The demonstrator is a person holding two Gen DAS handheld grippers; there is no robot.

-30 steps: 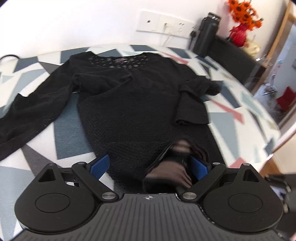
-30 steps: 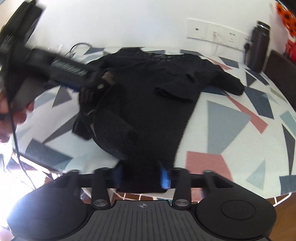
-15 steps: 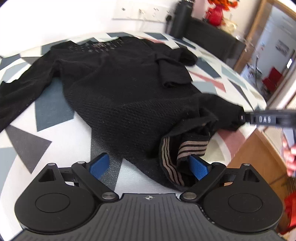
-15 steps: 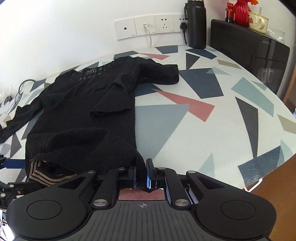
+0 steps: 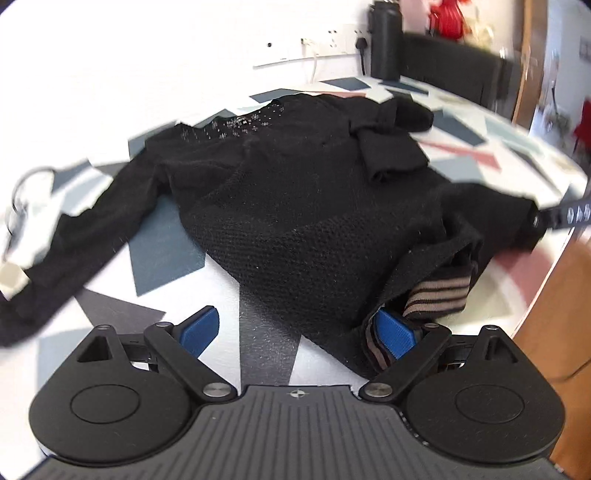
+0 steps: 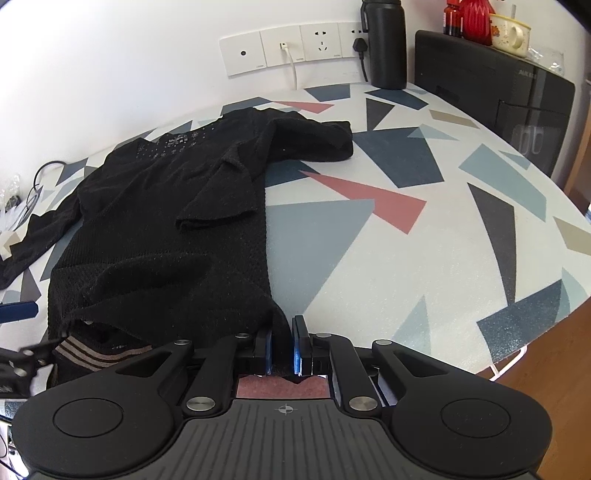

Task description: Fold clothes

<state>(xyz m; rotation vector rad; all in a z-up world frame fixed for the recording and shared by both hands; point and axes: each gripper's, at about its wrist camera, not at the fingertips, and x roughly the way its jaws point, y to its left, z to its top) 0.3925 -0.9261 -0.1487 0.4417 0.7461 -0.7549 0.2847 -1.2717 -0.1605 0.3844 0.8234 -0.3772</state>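
A black knit sweater lies flat on the patterned table, collar toward the wall. Its right sleeve is folded across the chest, and its left sleeve trails off to the left. My left gripper is open at the near hem, its right pad against the turned-up striped lining. My right gripper is shut on the hem's right corner of the sweater, low over the table's near edge. The left wrist view shows that gripper pinching the same corner.
A black bottle and wall sockets stand at the back. A black appliance with a red vase is at the back right. Bare tabletop lies right of the sweater, then wooden floor. Cables lie far left.
The right gripper has shut on the hem corner and drawn it out to the right. The left gripper stayed open at the hem and swung its view leftward.
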